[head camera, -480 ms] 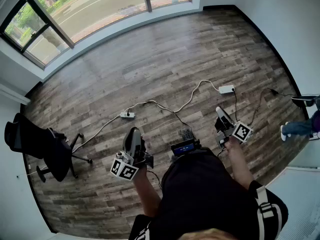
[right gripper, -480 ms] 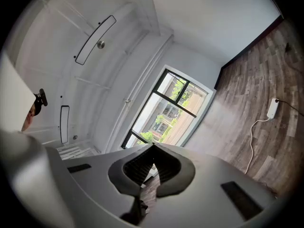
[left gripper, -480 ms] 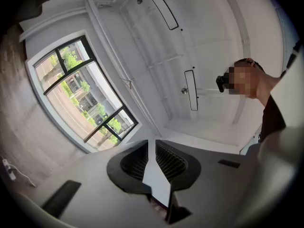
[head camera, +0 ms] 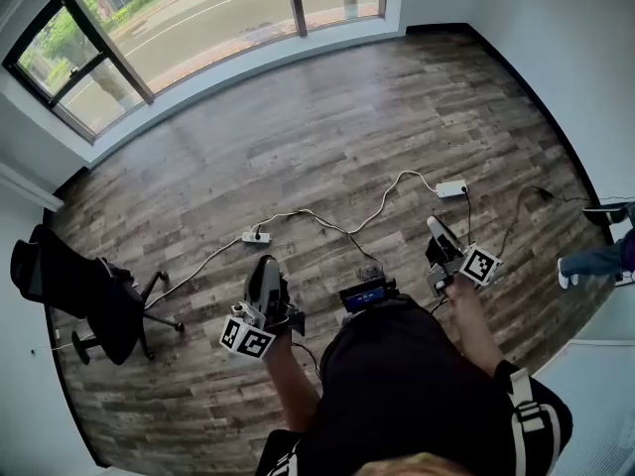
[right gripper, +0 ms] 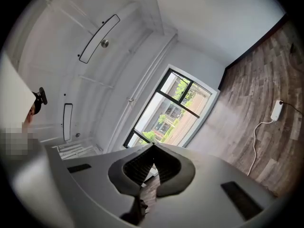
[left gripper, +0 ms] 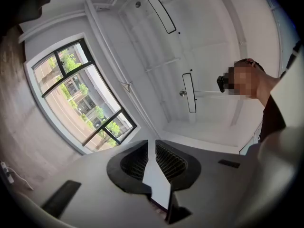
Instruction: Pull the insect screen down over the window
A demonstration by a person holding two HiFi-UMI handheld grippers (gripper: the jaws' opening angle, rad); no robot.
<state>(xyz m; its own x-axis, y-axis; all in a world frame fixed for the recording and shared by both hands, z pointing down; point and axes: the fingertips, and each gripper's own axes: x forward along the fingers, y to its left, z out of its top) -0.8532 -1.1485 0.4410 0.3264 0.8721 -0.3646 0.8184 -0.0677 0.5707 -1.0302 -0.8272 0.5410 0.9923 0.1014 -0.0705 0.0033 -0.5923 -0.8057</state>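
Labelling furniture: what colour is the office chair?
The office chair is black, clearest in the head view.

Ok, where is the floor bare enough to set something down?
The wood floor is bare in the stretch between the window and the white cable. Closer in it is crowded: the cable and two power strips run across, the office chair stands at the left, another person's shoe at the right edge.

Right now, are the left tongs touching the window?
Apart. The head view shows the left tongs by the person's waist, with a broad stretch of floor between them and the window.
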